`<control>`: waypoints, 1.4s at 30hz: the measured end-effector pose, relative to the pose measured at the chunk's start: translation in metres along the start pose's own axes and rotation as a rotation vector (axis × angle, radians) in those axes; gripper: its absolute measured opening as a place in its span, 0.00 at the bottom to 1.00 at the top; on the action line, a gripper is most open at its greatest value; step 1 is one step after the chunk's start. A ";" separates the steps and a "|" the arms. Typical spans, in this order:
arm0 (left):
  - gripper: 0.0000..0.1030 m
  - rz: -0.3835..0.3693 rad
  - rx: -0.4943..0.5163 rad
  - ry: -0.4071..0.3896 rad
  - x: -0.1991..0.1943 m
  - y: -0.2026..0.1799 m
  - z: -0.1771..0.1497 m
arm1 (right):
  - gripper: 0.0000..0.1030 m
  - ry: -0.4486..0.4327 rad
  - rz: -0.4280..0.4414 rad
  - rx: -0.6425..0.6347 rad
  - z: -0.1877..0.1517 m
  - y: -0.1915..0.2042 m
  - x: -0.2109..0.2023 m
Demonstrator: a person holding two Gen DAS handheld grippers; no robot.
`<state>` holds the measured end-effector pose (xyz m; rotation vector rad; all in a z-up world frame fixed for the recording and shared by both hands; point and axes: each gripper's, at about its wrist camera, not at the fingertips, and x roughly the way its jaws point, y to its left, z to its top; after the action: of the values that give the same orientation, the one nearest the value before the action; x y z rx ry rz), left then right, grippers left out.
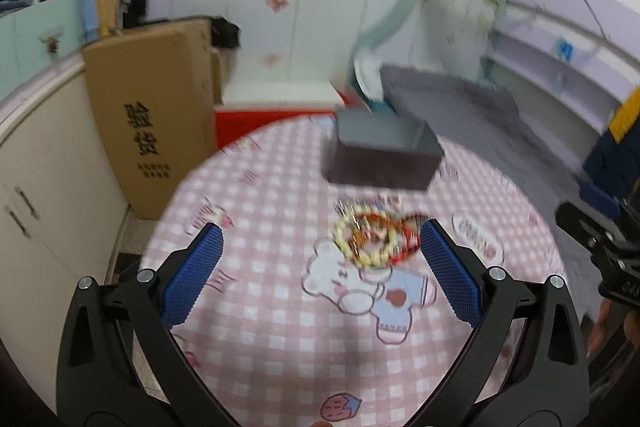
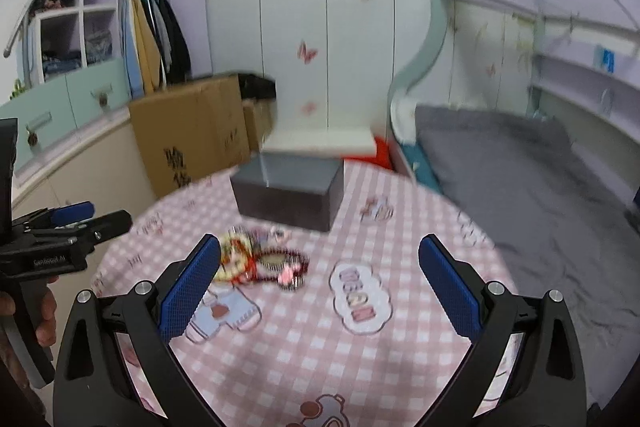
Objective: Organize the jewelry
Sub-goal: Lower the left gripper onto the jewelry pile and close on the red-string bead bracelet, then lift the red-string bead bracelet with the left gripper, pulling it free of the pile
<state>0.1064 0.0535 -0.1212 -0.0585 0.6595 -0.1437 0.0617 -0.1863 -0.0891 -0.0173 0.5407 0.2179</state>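
Pink gingham cloth with cartoon bears is covering the round table [image 1: 280, 347], standing in a bedroom beside a bed and cardboard cartons. Near its middle a tangled jewelry pile [image 1: 376, 239] is lying: a pale beaded bracelet looped with red and dark strands, blurred in both views. Just behind it an open gray box [image 1: 384, 151] is sitting, apart from the pile.

Both grippers are hovering above the cloth, touching nothing. The left gripper [image 1: 320, 255] is spreading its blue pads wide with the pile close to its right pad; the right gripper [image 2: 320, 263] is equally wide, the pile beside its left pad.

Because the strands look intertwined, pinching one piece may drag the others along or snag the cloth.
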 end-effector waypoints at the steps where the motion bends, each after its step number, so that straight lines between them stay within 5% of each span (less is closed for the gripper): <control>1: 0.94 -0.002 0.025 0.014 0.006 -0.004 -0.003 | 0.92 0.014 -0.001 -0.002 -0.003 0.000 0.004; 8: 0.86 -0.090 0.194 0.091 0.044 -0.046 -0.018 | 0.92 0.104 -0.045 -0.009 -0.017 -0.010 0.033; 16: 0.65 -0.112 0.287 0.178 0.083 -0.067 -0.024 | 0.92 0.166 -0.038 0.010 -0.022 -0.029 0.060; 22: 0.17 -0.095 0.270 0.234 0.105 -0.064 -0.025 | 0.92 0.194 -0.019 -0.001 -0.022 -0.028 0.072; 24: 0.08 -0.143 0.215 0.226 0.101 -0.055 -0.021 | 0.92 0.204 -0.005 -0.006 -0.021 -0.028 0.074; 31: 0.05 -0.218 0.078 0.151 0.071 -0.021 0.000 | 0.92 0.244 0.040 -0.025 -0.020 -0.021 0.089; 36: 0.05 -0.199 0.033 0.090 0.050 -0.002 0.011 | 0.92 0.255 0.079 -0.055 -0.016 -0.007 0.096; 42: 0.06 -0.229 0.077 0.139 0.058 -0.014 0.001 | 0.91 0.260 0.092 -0.081 -0.013 0.007 0.100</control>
<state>0.1510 0.0312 -0.1544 -0.0500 0.7849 -0.3963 0.1369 -0.1606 -0.1511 -0.1009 0.7918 0.3303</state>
